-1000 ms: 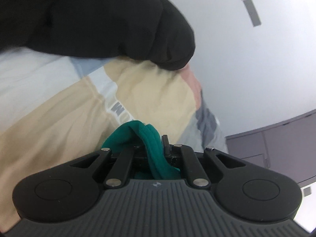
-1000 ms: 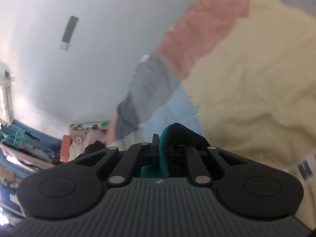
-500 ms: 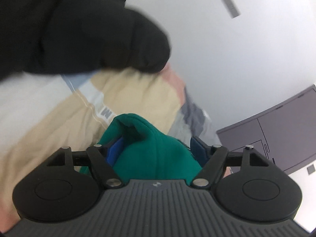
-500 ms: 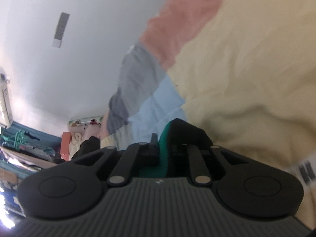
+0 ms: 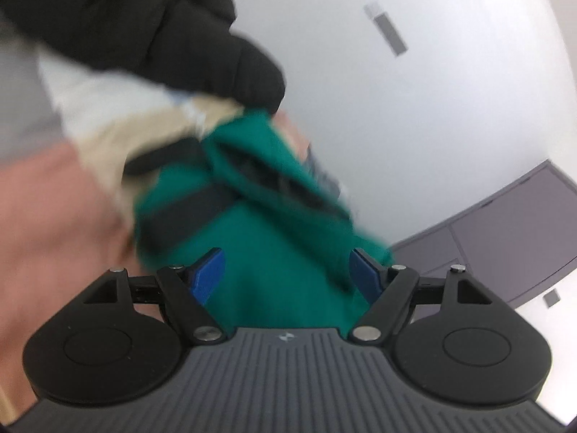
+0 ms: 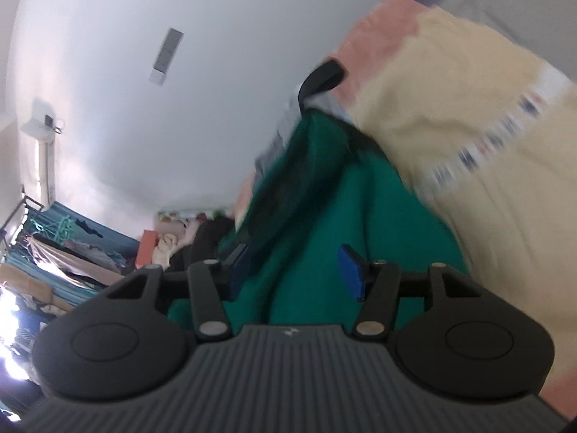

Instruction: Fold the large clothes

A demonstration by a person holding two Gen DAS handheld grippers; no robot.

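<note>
Nearest in the left wrist view, the left gripper (image 5: 286, 274) stands with its blue pads (image 5: 208, 273) spread wide apart, and the green garment (image 5: 259, 252) lies in a loose heap between them without either pad pressing on it; this claw has just been opening and its grip is off. The green cloth, blurred, shows dark bands across its folds and rests on the patchwork bedspread (image 5: 54, 223), whose pink panel fills the left of the view and whose beige panel lies beyond the heap. Farther off, a black padded garment (image 5: 144, 25) is bunched at the top left of the bed, and behind everything rise a white wall (image 5: 414, 144) and a grey cabinet (image 5: 505, 238). In the right wrist view, the right gripper (image 6: 295, 270) has its jaws partly apart, having just been opening further; the same green garment (image 6: 317, 216) runs up between the pads, and whether the left pad still touches it cannot be told, while the right blue pad (image 6: 351, 270) stands clear of the cloth's surface. Beyond, a black strip of the garment's edge (image 6: 322, 77) sticks up, the yellow and pink panels of the bedspread (image 6: 468, 126) spread to the right, and a cluttered clothes rack (image 6: 54, 252) sits far left under the white wall.
</note>
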